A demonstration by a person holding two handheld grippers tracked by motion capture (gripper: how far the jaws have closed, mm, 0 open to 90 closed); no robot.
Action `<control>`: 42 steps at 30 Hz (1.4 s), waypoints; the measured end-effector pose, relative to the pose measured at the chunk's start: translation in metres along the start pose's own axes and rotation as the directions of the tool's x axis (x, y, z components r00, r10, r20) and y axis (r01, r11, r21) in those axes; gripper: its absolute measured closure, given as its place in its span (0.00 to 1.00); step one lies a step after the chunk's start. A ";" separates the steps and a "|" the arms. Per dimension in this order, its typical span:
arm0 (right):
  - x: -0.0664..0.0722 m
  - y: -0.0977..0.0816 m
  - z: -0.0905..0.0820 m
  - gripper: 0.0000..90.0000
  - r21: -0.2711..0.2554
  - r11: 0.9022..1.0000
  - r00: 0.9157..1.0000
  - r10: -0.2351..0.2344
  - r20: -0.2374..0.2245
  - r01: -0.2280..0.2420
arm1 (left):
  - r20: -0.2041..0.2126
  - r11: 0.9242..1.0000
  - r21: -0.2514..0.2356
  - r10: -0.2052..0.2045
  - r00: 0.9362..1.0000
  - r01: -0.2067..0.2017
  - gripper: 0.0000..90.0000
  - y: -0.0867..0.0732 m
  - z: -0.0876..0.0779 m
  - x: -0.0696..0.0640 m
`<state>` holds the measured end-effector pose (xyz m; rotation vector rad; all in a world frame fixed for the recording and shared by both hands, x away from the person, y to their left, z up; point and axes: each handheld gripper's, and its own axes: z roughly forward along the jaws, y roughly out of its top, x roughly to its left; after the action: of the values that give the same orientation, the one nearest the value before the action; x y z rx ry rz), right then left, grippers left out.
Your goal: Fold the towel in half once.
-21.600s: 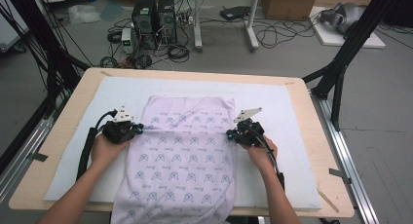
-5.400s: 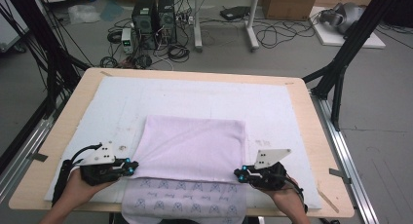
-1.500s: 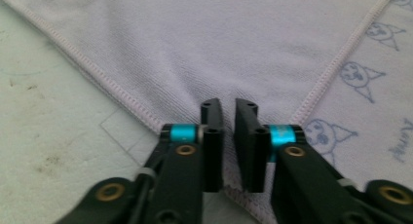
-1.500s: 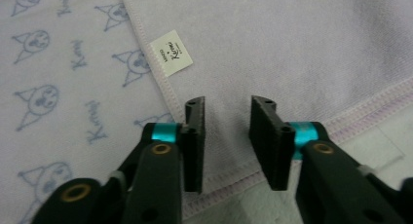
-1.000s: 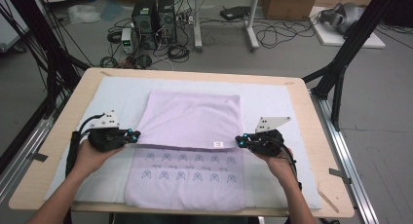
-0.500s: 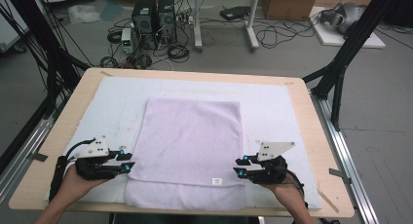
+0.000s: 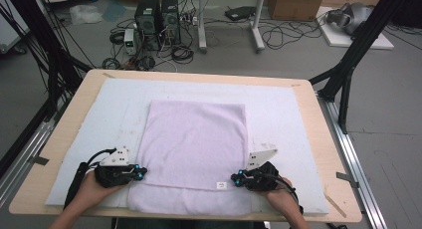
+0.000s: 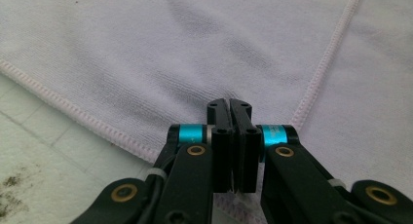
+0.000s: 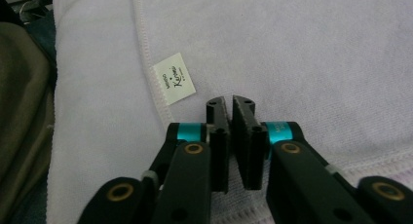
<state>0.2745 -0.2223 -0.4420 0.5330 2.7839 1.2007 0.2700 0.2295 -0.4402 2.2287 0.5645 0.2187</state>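
- towel lies folded on the mat, hem (with label) near the front
- left gripper pressed together over its edge; right gripper likewise, nothing pinched

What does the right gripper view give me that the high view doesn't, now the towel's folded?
The right gripper view reads the white label print, the stitched hem beside it, and the right gripper with jaws together over the towel. The high view adds the whole folded towel on the white mat, with the left gripper at its other side. Both show towel, label and right gripper.
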 end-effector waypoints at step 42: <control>0.041 -0.007 -0.003 0.97 0.011 0.997 0.988 -0.080 -0.136 0.082 | 0.110 0.996 -0.017 0.085 0.990 -0.084 0.98 -0.014 -0.023 -0.045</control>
<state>0.2339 -0.2149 -0.4417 0.3484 2.8977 1.2427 0.2184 0.2324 -0.4344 2.2394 0.4087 0.1409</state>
